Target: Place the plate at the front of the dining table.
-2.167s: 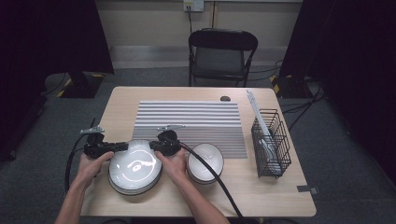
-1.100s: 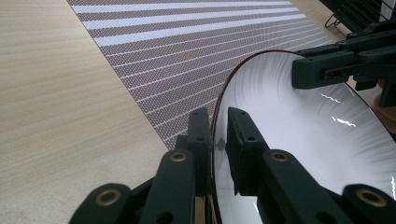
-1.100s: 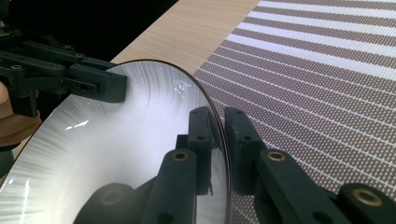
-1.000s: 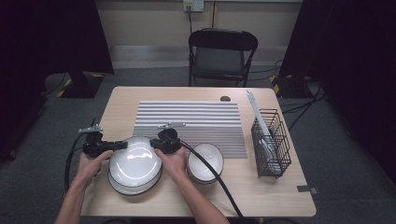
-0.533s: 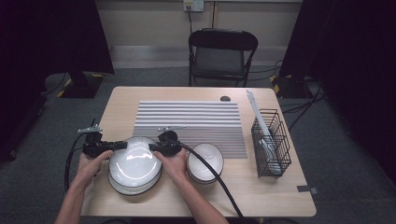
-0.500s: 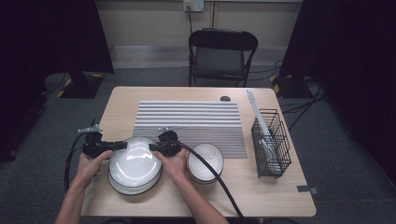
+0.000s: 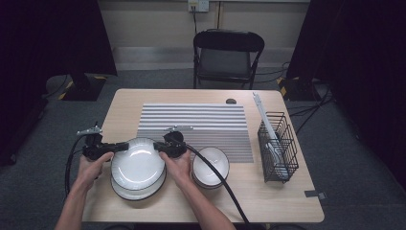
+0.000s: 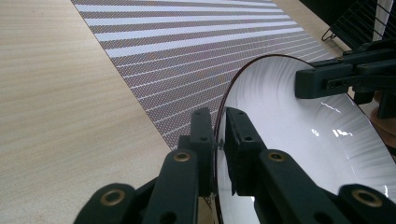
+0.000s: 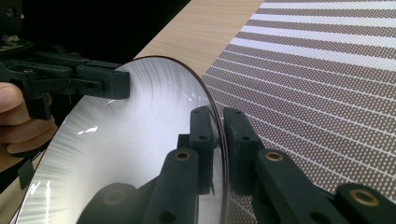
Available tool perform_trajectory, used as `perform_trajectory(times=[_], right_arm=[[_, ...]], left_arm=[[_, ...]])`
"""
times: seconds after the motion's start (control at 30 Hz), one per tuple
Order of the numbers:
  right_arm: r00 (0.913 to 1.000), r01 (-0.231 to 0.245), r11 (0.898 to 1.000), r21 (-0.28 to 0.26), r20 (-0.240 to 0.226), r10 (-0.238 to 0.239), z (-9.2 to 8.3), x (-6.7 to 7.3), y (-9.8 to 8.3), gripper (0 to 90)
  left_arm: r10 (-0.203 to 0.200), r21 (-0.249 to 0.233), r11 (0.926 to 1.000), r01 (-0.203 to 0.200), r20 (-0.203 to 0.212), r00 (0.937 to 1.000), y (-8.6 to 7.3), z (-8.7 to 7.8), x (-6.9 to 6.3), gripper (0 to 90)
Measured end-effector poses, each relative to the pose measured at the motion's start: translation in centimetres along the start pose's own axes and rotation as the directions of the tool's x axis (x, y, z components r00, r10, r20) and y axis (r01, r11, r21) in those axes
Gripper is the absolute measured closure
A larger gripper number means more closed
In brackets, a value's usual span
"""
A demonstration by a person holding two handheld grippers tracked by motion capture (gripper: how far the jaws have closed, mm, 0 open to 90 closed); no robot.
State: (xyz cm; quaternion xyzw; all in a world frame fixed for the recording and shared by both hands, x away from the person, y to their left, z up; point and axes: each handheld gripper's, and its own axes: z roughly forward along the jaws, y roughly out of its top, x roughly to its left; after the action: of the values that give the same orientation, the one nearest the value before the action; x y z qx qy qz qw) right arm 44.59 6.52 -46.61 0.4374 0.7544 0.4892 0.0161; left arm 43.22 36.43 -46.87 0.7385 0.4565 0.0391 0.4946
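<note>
Wooden table (image 7: 119,103), dark curtains behind. White plate (image 7: 138,163) lifted just above a second plate (image 7: 139,191), near front-left edge. Pinched at opposite rims: left gripper (image 7: 119,146) and right gripper (image 7: 160,146), both clamped on plate edge. Probably stiff, glazed, slippery, breakable; best kept level, grip even. Striped mat (image 7: 201,122) just beyond, bowls (image 7: 210,165) beside, wire rack (image 7: 278,146) far right.

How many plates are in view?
2: a top plate gripped at opposite rims by the left gripper and right gripper, and a lower plate beneath it. More could be hidden underneath.
</note>
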Motion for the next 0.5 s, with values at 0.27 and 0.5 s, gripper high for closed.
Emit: perform_trajectory(times=[0.27, 0.5], right_arm=[[1.0000, 0.008, 1.000, -0.004, 0.001, -0.008, -0.17, -0.01, -0.07, 83.6], [0.9999, 0.017, 1.000, -0.001, 0.005, -0.017, -0.27, -0.09, -0.19, 83.6]], left_arm=[[-0.014, 0.014, 0.9998, 0.014, -0.019, 0.9997, -0.34, 0.01, -0.37, 80.2], [-0.008, 0.031, 0.9995, 0.009, -0.008, 0.9999, -0.49, -0.19, -0.32, 82.2]])
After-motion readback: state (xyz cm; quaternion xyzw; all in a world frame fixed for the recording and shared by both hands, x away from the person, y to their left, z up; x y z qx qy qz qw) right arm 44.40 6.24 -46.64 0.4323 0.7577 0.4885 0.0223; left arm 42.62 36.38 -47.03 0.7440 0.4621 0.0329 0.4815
